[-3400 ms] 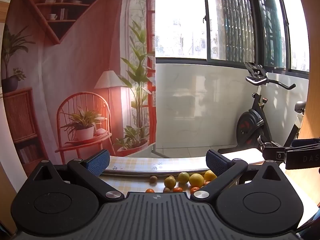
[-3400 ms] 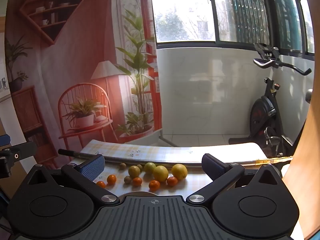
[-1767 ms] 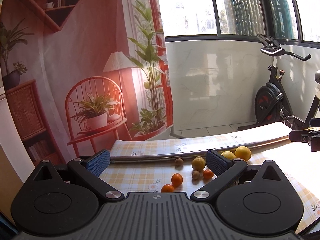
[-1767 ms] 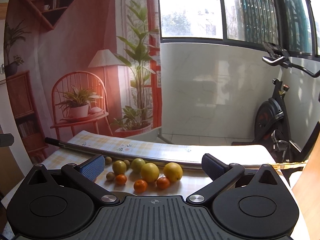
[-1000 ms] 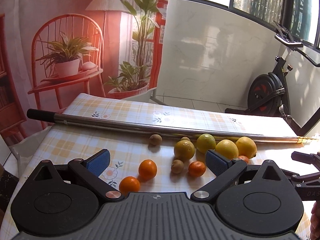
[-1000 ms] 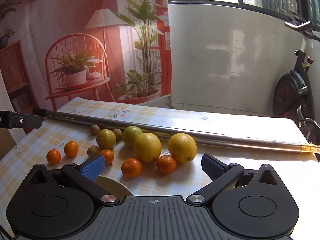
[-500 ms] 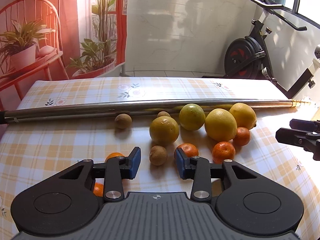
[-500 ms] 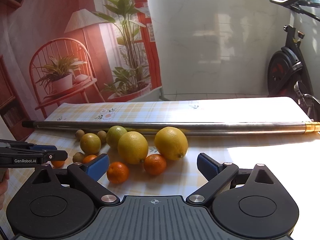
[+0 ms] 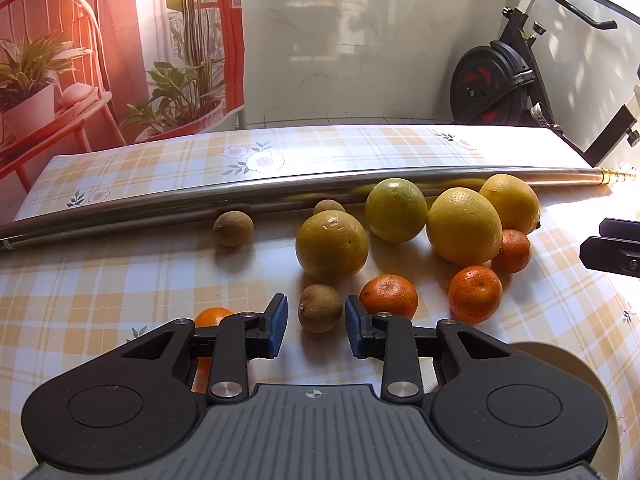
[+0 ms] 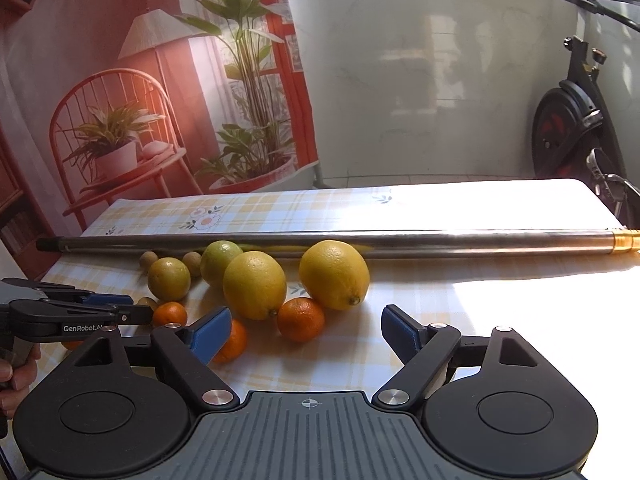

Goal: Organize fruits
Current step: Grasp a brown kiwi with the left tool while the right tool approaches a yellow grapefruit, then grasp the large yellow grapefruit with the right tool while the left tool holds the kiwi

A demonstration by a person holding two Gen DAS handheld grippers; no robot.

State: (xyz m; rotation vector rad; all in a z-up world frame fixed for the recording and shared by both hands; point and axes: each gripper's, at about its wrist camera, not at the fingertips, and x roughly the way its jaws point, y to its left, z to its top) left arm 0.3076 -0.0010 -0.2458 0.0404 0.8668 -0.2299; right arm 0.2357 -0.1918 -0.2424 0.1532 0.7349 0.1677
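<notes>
Fruit lies loose on the checked tablecloth. A small brown fruit sits between the fingertips of my left gripper, whose jaws are narrowed but open, with a gap on each side. Around it lie a mandarin, a second mandarin, a yellow-green citrus and a lemon. My right gripper is wide open and empty, just short of a mandarin and two lemons. The left gripper also shows at the right wrist view's left edge.
A long steel pole lies across the table behind the fruit. A cream plate rim shows at the lower right, under the left gripper body. An exercise bike stands beyond the table's far right. A hand holds the left gripper's handle.
Both grippers have dropped from a raised view of the room to the table. The left jaws narrowed from wide open and closed in on the small brown fruit. The right moved nearer the lemons.
</notes>
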